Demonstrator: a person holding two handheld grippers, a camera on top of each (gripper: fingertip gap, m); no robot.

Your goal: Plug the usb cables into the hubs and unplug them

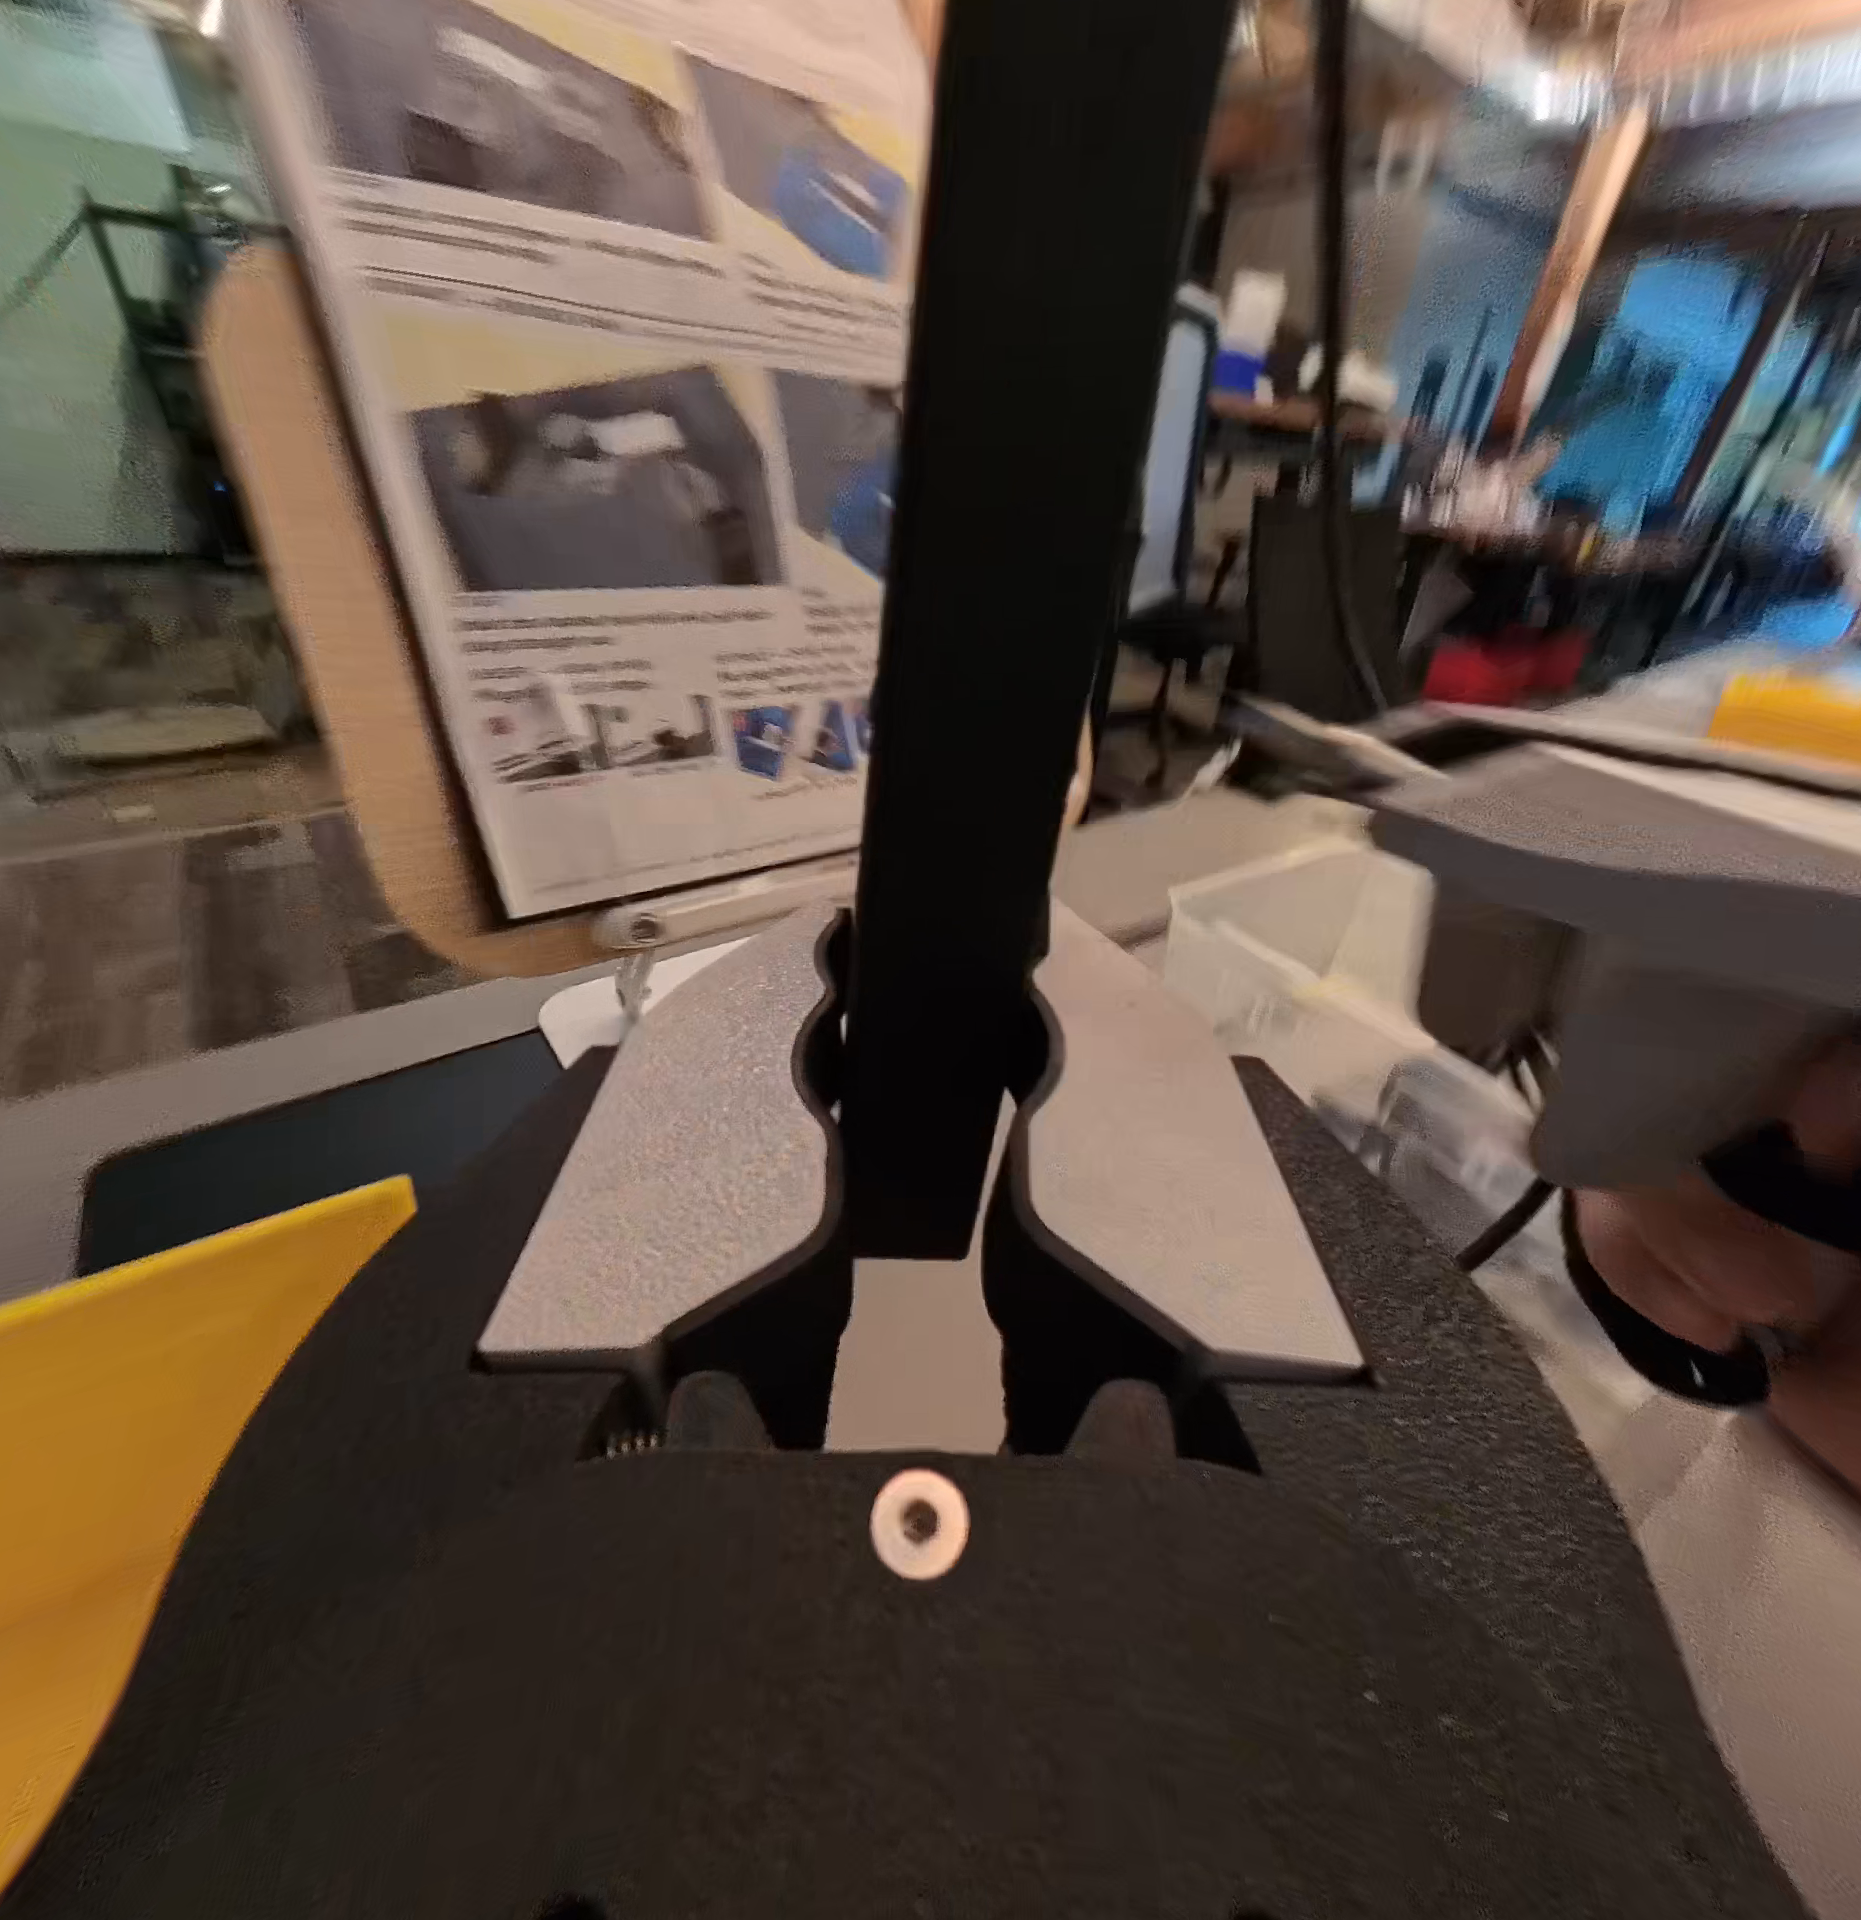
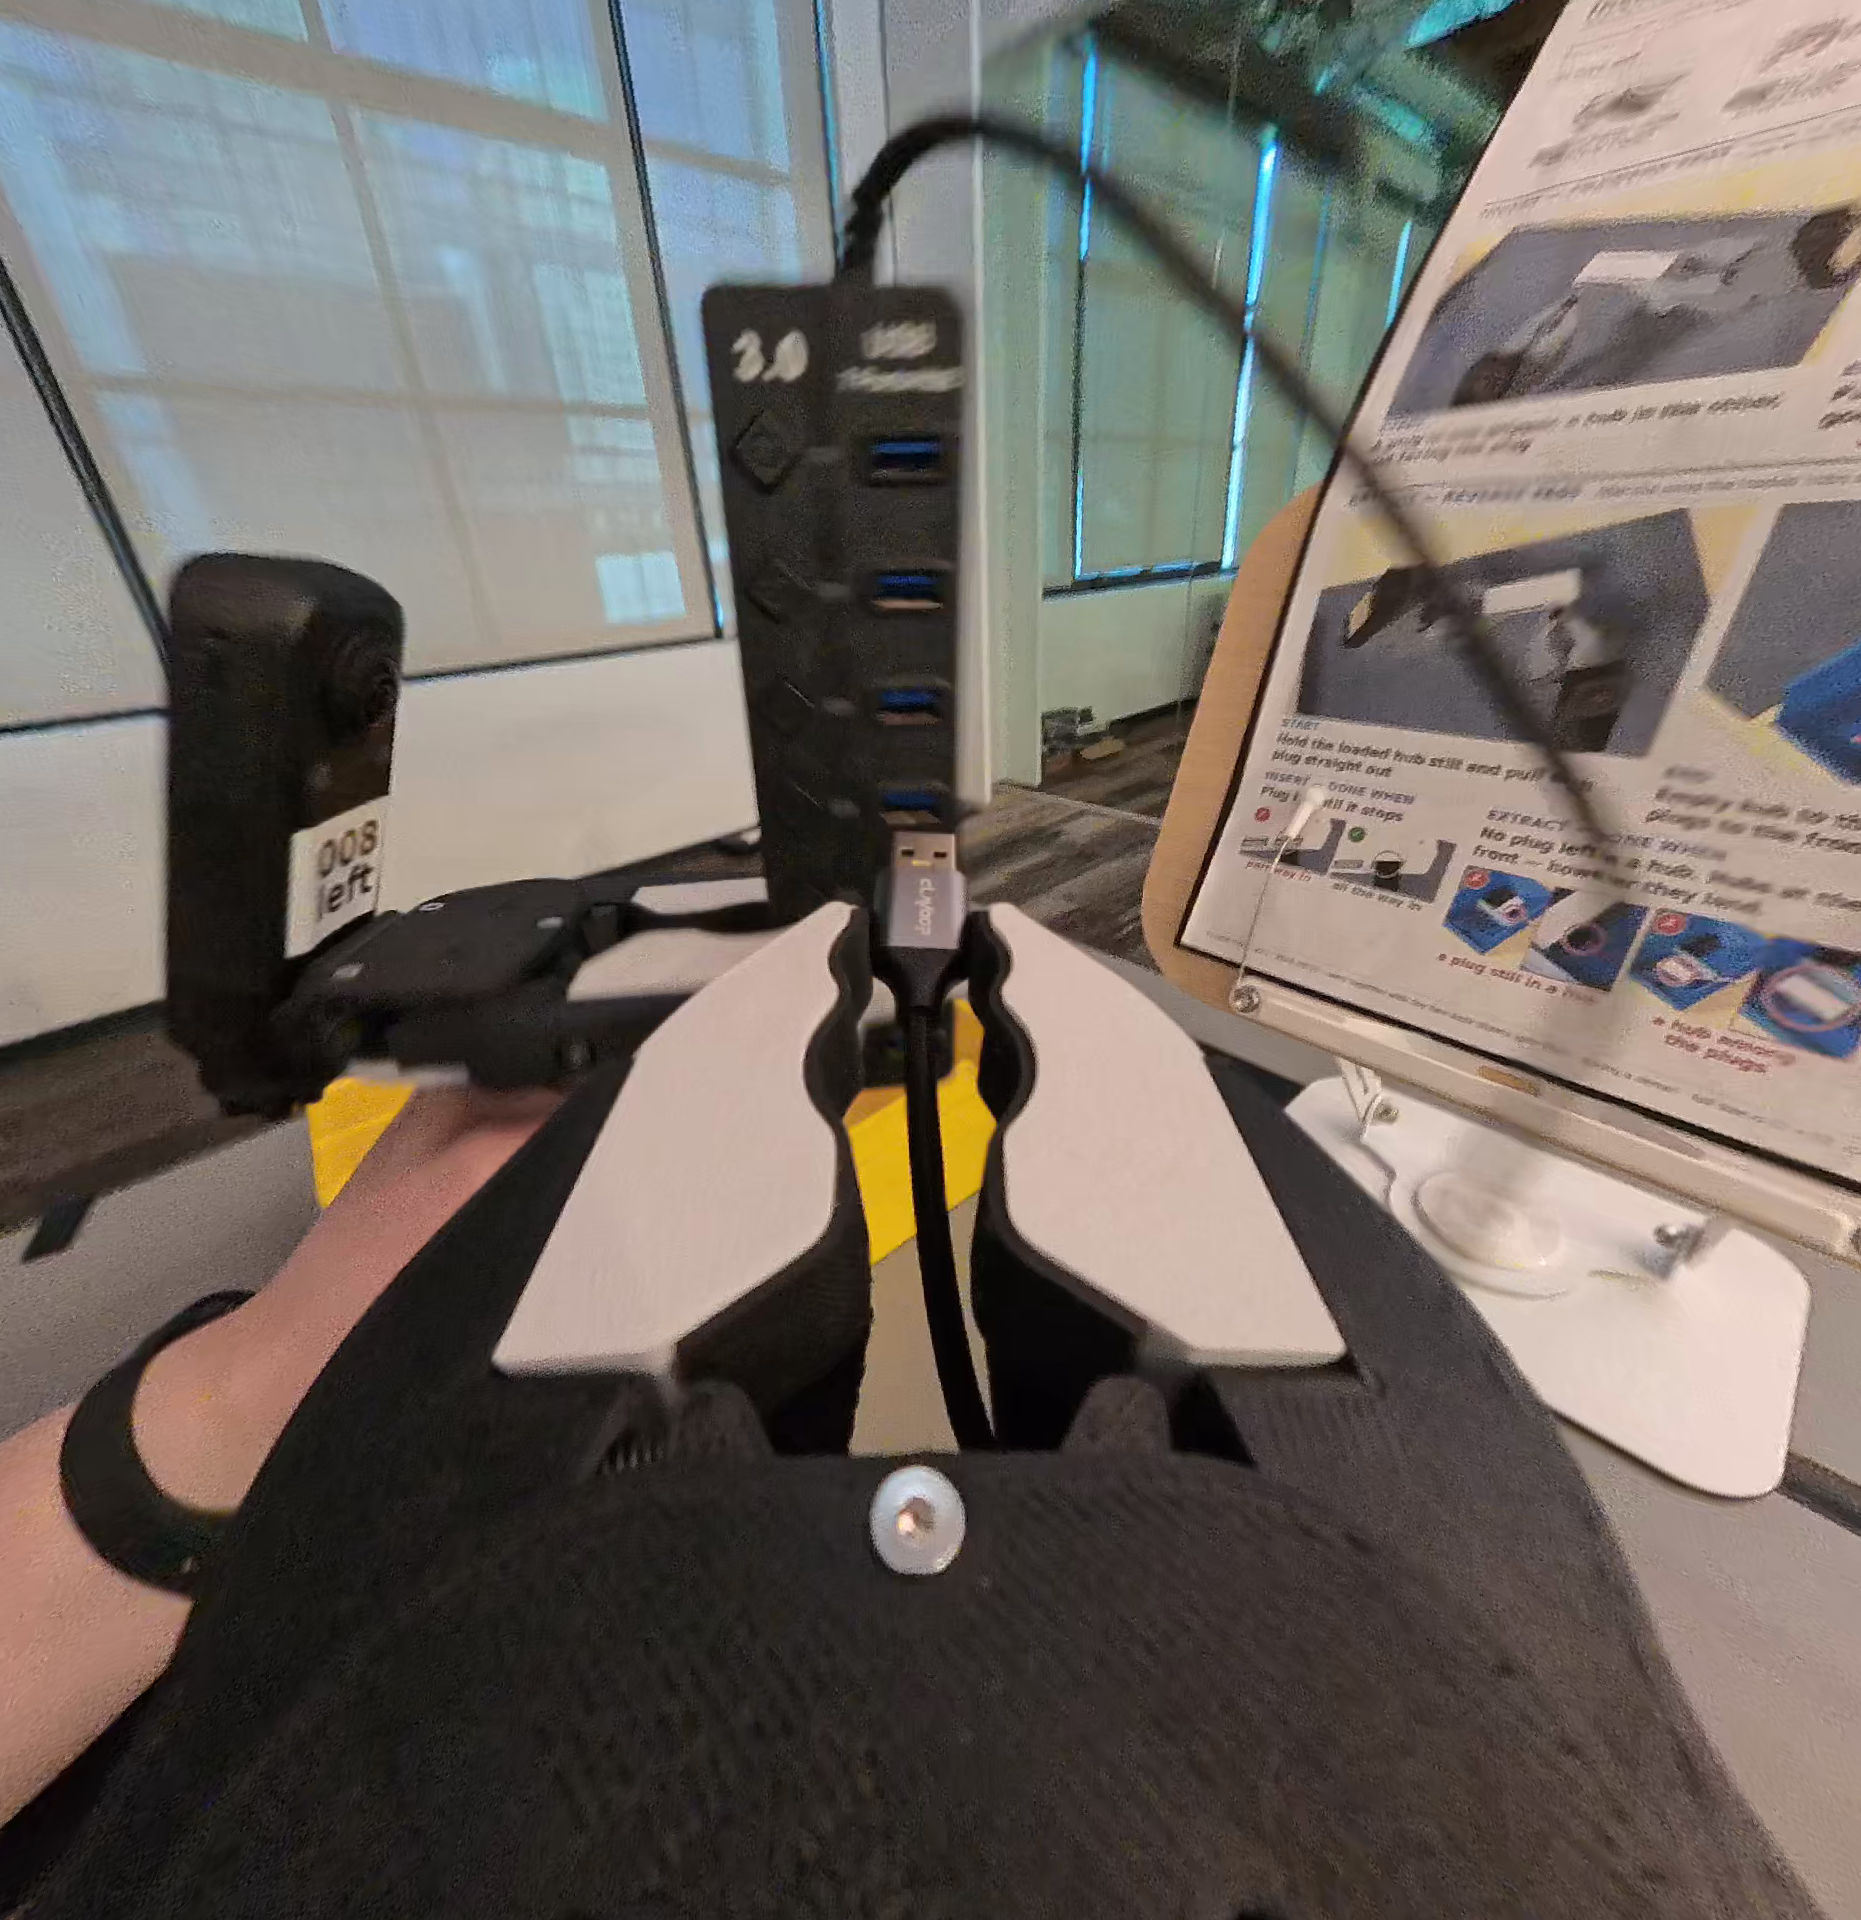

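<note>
My left gripper (image 1: 931, 1039) is shut on a long black USB hub (image 1: 1009, 623), held upright with its plain back towards that camera. In the right wrist view the hub (image 2: 853, 582) shows its front, a column of blue ports and small switches, with its own black cable (image 2: 1165, 208) arching off the top to the right. My right gripper (image 2: 918, 977) is shut on a grey USB plug (image 2: 918, 883) with a black braided cable (image 2: 941, 1247). The plug's metal tip points up at the hub's lowest port (image 2: 910, 802), just below it and apart. The left gripper's body (image 2: 469, 977) shows at the left.
An instruction sheet on a wooden stand (image 2: 1591, 665) with a white base (image 2: 1632, 1351) stands at the right, and shows in the left wrist view (image 1: 593, 499). A yellow bin (image 1: 126, 1455) lies low left. Clear plastic bins (image 1: 1310, 966) sit on the grey table. A hand (image 2: 230, 1403) holds the left gripper. About 7 cm separates my left fingertips from my right.
</note>
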